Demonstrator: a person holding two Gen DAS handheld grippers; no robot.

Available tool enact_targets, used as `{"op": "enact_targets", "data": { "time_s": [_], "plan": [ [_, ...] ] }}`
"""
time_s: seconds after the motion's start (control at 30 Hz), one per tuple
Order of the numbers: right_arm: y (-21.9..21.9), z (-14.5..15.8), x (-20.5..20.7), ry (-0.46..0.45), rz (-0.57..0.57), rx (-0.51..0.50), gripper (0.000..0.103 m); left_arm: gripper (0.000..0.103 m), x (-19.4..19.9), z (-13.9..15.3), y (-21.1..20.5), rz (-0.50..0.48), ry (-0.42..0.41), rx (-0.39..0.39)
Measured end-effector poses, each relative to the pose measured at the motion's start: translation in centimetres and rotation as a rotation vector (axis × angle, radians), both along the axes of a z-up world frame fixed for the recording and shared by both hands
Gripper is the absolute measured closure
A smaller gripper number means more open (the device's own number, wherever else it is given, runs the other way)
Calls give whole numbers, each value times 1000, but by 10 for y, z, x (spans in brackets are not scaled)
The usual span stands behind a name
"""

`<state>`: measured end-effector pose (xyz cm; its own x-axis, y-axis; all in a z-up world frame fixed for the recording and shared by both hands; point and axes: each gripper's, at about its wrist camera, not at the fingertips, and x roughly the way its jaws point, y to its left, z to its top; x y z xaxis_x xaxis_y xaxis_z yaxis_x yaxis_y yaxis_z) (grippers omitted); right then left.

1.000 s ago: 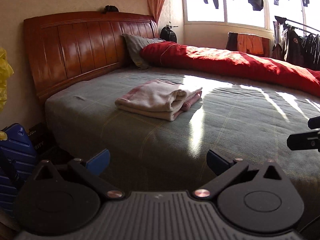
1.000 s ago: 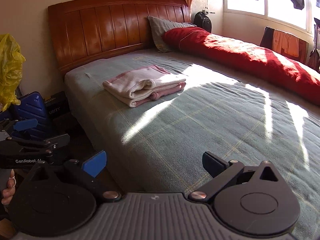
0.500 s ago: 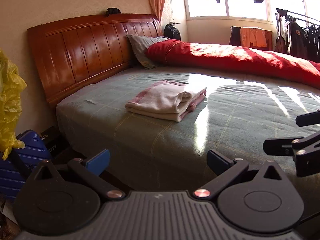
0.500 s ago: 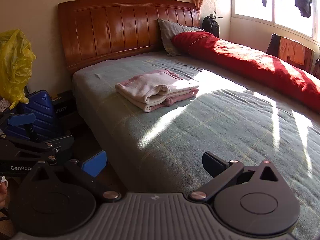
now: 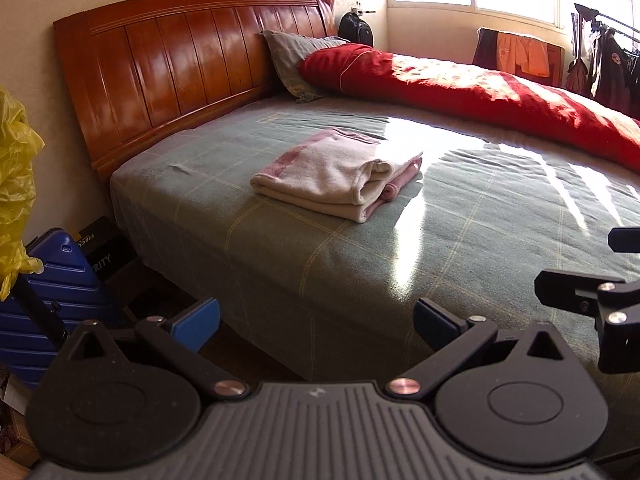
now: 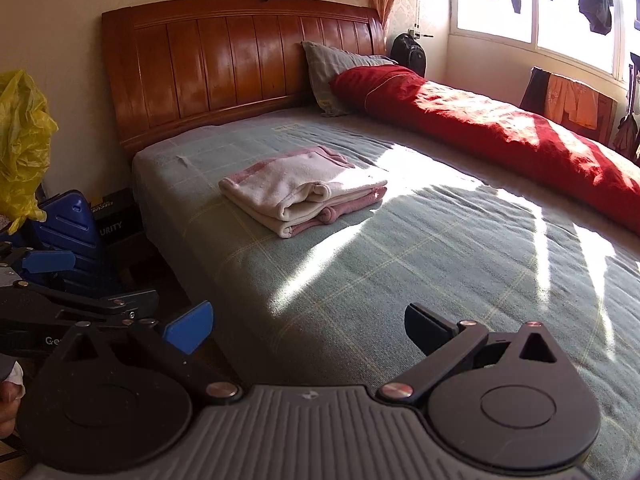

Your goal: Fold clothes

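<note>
A folded cream and pink garment (image 5: 340, 178) lies in a neat stack on the green checked bed (image 5: 460, 232), towards the headboard. It also shows in the right wrist view (image 6: 304, 194). My left gripper (image 5: 316, 322) is open and empty, held off the near edge of the bed, well short of the garment. My right gripper (image 6: 308, 326) is open and empty, also back at the near edge of the bed (image 6: 400, 264). Each gripper shows at the side of the other's view.
A red quilt (image 5: 480, 92) lies rolled along the far side of the bed, with a grey pillow (image 5: 294, 56) against the wooden headboard (image 5: 180, 68). A blue suitcase (image 5: 52, 280) and a yellow bag (image 5: 16, 184) stand left of the bed. Clothes hang by the window.
Both grippers have drawn back and shifted left of the bed, staying open. The folded garment has not moved.
</note>
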<state>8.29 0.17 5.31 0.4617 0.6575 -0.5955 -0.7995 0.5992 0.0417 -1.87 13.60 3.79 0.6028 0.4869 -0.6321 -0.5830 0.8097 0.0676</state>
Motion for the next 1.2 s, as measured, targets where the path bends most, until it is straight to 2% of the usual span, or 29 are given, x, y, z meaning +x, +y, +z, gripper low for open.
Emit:
{"op": "enact_targets", "data": {
  "time_s": [0.17,0.47,0.6,0.73,0.9,1.1,1.2],
  "plan": [
    [3,9,0,0,19,22,0,0,3,7,2,-13,-19,-62],
    [1,22,1,4,18,54,0,0,1,17,1,-7,-50,-65],
    [0,20,1,16,14,49,0,0,3,18,6,25,-13,-119],
    [0,17,0,19,12,40,0,1,-2,20,4,26,-33,-86],
    [-1,16,-1,26,11,42,0,1,-9,23,9,36,-80,-118],
    [0,13,-3,28,12,34,0,0,-9,18,14,62,-56,-146],
    [1,12,-3,34,11,29,0,0,-8,18,12,72,-35,-132]
  ]
}}
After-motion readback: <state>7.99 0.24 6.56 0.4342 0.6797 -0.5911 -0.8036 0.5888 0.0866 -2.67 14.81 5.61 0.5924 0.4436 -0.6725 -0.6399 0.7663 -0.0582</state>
